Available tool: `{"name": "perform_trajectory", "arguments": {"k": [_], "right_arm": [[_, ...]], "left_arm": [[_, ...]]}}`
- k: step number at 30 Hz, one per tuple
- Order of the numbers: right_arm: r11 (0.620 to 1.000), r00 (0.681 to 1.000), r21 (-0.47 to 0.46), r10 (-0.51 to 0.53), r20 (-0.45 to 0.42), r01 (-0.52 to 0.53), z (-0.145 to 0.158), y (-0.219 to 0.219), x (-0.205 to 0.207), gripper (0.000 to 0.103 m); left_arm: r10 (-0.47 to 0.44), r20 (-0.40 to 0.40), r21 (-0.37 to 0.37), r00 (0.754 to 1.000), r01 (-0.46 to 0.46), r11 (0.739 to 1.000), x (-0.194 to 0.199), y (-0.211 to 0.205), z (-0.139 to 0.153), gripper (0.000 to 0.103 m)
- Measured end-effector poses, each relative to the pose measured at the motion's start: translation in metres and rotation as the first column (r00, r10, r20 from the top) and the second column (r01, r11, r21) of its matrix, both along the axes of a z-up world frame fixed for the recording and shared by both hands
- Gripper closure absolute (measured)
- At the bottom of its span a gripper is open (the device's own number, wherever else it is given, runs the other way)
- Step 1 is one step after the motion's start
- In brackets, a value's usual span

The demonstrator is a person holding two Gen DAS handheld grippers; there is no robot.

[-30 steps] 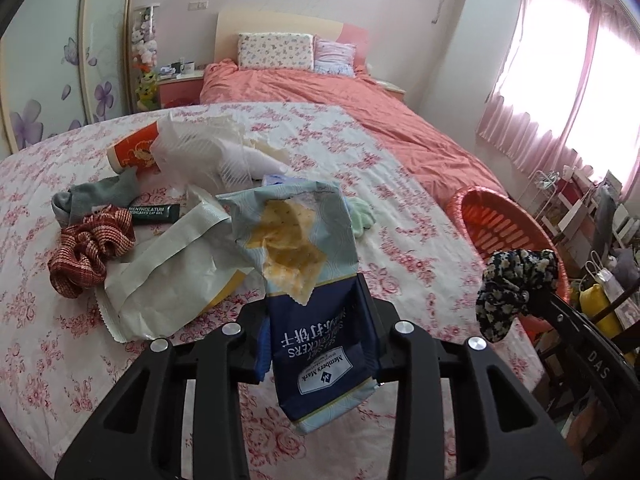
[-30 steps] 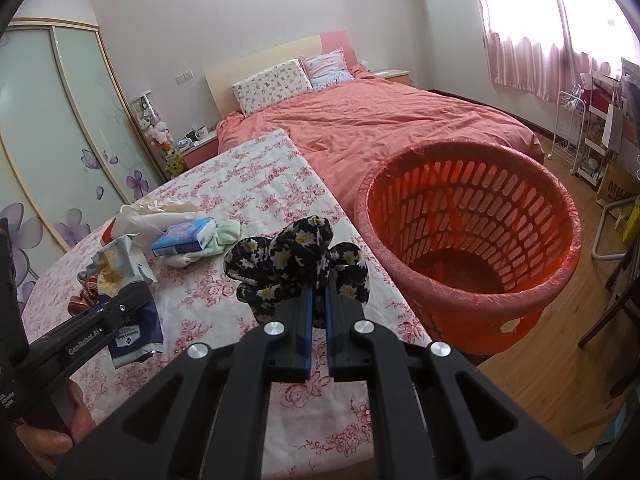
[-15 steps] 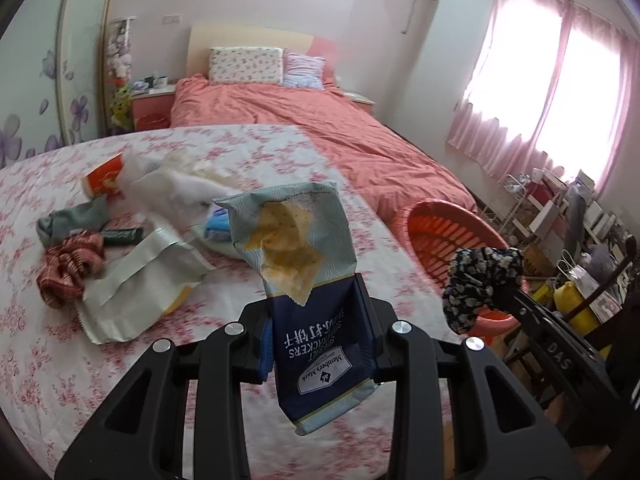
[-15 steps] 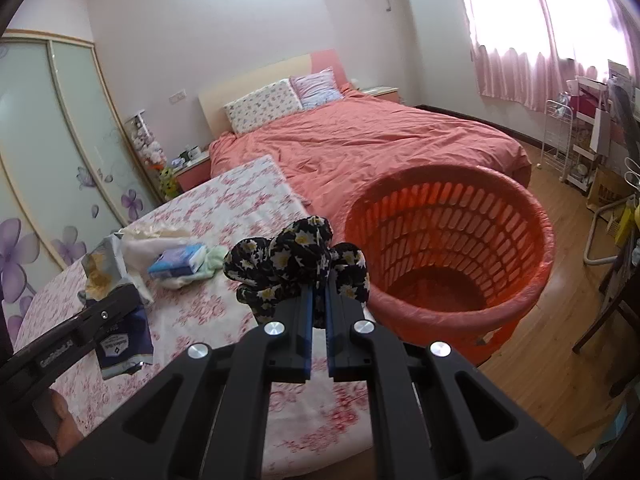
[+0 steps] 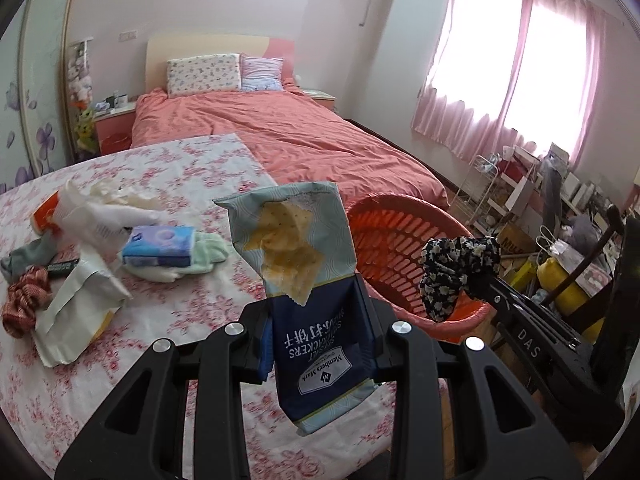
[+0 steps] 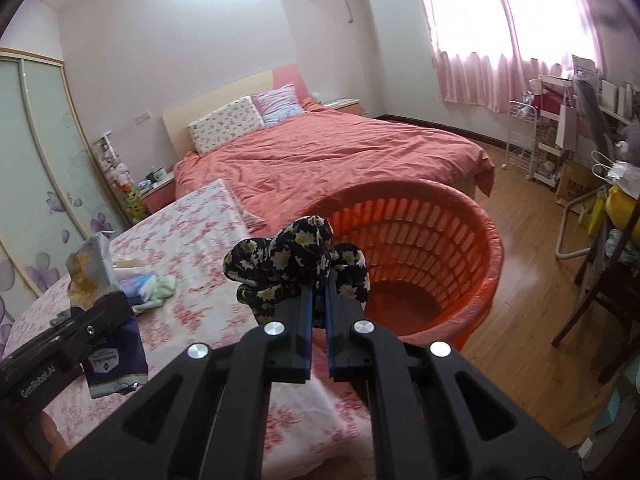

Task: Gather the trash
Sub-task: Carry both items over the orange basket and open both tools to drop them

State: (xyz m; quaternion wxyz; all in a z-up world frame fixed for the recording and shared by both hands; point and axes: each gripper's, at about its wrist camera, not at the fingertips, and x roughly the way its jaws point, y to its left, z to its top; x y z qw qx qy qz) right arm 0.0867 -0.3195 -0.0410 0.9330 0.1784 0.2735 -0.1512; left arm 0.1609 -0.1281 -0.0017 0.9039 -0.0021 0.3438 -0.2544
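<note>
My left gripper [image 5: 317,303] is shut on a blue and pale crackers bag [image 5: 296,248], torn open at the top and held upright above the floral table's front edge. To its right, my right gripper [image 5: 482,280] is shut on a black flowered scrunchie [image 5: 456,264], which hangs over the near rim of the orange laundry basket [image 5: 384,232]. In the right wrist view the scrunchie [image 6: 292,256] bunches around the closed right gripper [image 6: 318,300], the basket [image 6: 424,240] stands open just beyond it, and the left gripper [image 6: 108,308] holds the crackers bag [image 6: 92,268] at lower left.
On the floral tablecloth [image 5: 180,168] lie a tissue pack [image 5: 160,246], a white paper bag [image 5: 76,308], a red scrunchie [image 5: 24,304] and a white plastic bag [image 5: 100,208]. A bed [image 5: 300,140] stands behind. A wire cart [image 6: 524,140] and a chair [image 6: 600,280] stand right.
Both grippers have swung right toward the orange basket, each still holding its load. The basket now looms larger and the table litter has slid left.
</note>
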Motion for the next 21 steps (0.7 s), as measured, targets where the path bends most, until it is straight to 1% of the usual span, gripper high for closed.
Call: {"name": "perform_trajectory", "arguments": {"k": [6, 17, 21], "right_arm": [[0.999, 0.999, -0.004, -0.039, -0.009, 0.039, -0.004, -0.016, 0.001, 0.097], [0.995, 0.995, 0.012, -0.103, -0.010, 0.104, -0.013, -0.048, 0.006, 0.097], [0.993, 0.994, 0.026, -0.114, -0.005, 0.114, -0.017, -0.059, 0.009, 0.097]], "left_arm": [[-0.039, 0.011, 0.027, 0.999, 0.038, 0.999, 0.001, -0.024, 0.000, 0.070], [-0.113, 0.008, 0.052, 0.994, 0.112, 0.992, 0.009, -0.061, -0.005, 0.070], [-0.142, -0.001, 0.045, 0.990, 0.142, 0.989, 0.013, -0.075, -0.008, 0.070]]}}
